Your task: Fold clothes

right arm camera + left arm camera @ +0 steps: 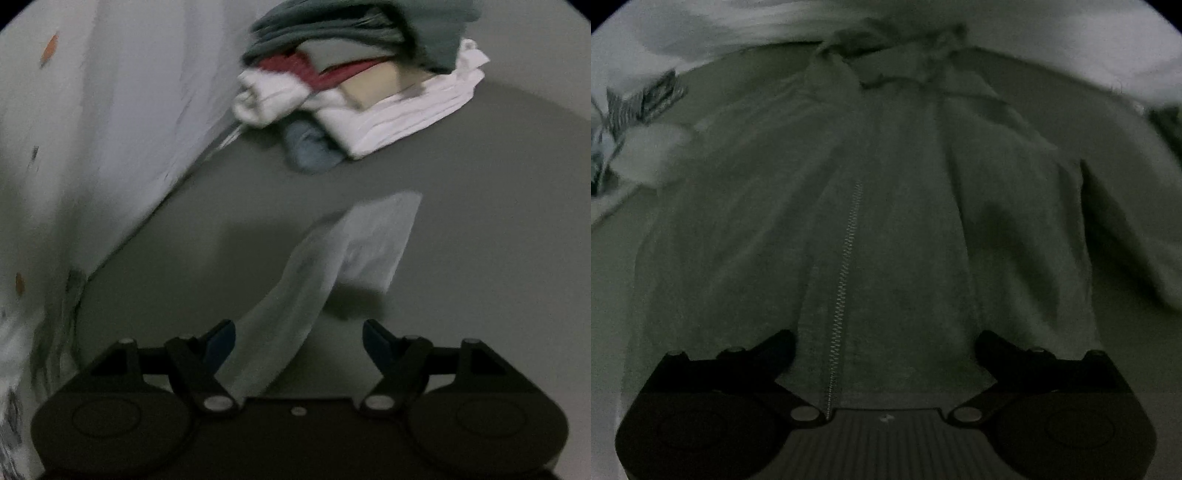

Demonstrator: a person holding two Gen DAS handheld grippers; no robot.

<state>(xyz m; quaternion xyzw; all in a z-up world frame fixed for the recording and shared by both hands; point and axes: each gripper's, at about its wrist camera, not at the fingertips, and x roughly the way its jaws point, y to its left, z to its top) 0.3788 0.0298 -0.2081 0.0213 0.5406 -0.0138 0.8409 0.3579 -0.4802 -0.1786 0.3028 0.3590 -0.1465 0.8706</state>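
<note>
Under the wide-open, empty left claw [885, 347] lies a dark zip jacket [886, 229], spread flat. The right claw [299, 338], open, has a pale cloth [332, 258] trailing loose between its jaws; unpinched, it may drag and snag the pile [362, 85] ahead.

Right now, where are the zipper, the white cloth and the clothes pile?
zipper [846, 266]: left wrist view, midway along its teeth.
white cloth [354, 243]: right wrist view, on its wide upper part.
clothes pile [399, 110]: right wrist view, on the white folded layers at the bottom.
</note>
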